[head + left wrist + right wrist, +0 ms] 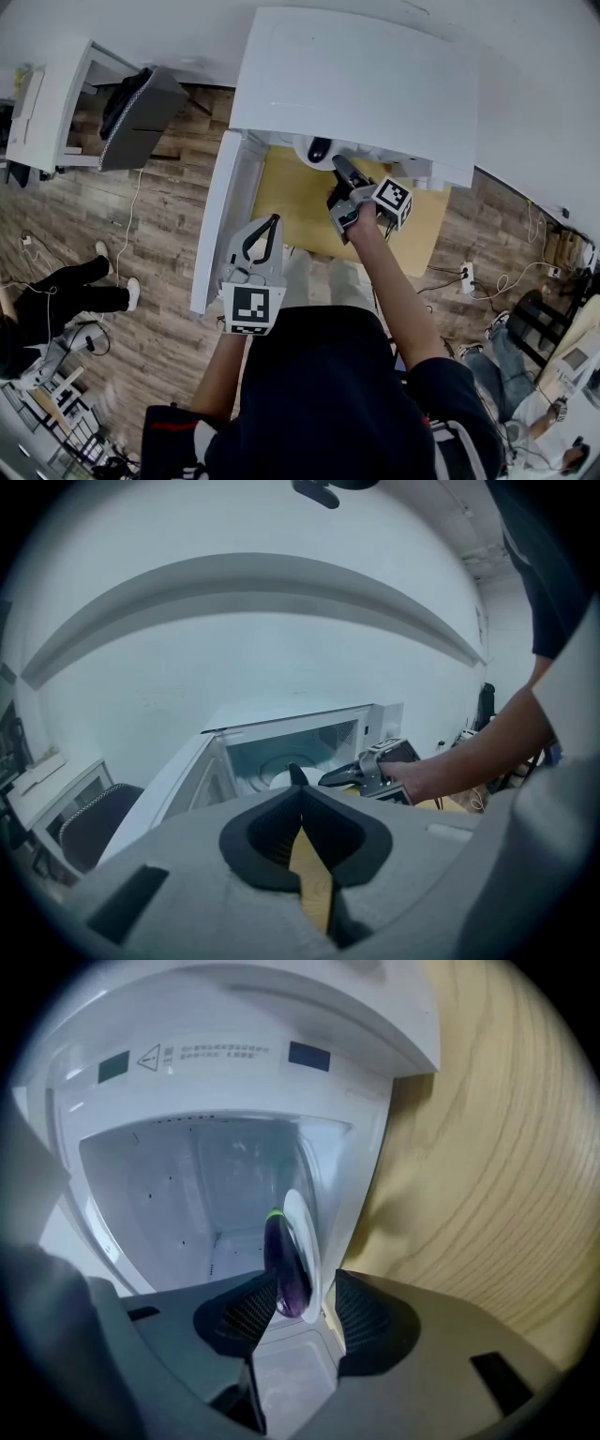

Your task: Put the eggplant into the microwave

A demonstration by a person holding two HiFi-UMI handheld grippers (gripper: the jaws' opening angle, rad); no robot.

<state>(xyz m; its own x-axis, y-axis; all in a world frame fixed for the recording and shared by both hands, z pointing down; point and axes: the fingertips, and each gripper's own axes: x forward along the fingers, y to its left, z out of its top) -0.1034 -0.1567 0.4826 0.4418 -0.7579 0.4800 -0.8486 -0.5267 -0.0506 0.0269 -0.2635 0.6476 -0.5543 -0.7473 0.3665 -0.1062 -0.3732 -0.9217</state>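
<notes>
1. Here, the right gripper (295,1293), grey plastic with ribbed black pads, holds its jaws wide apart and grips nothing. Its tips reach into the mouth of the oven.
2. Seen between those open jaws, just beyond the pads, lies the glossy dark-purple eggplant with a green stem end (284,1265). It is long and slim and rests on the round white plate (307,1232).
3. That plate sits on the floor of the boxy white microwave (356,75). The smooth, pale cavity has small dots on its back wall and holds only the plate and the eggplant.
4. The white microwave door (220,225) is swung fully open to the left side of the head view.
5. The left gripper (270,225), of the same grey plastic, hangs back beside that door. Its jaw tips are together with nothing between them.
6. The microwave stands on a pale yellow wooden table (291,206) with visible grain.
7. Around it runs a brown wood-plank floor (159,244), with white cables trailing on both sides.
8. A black-and-grey chair (141,112) stands at the upper left.
</notes>
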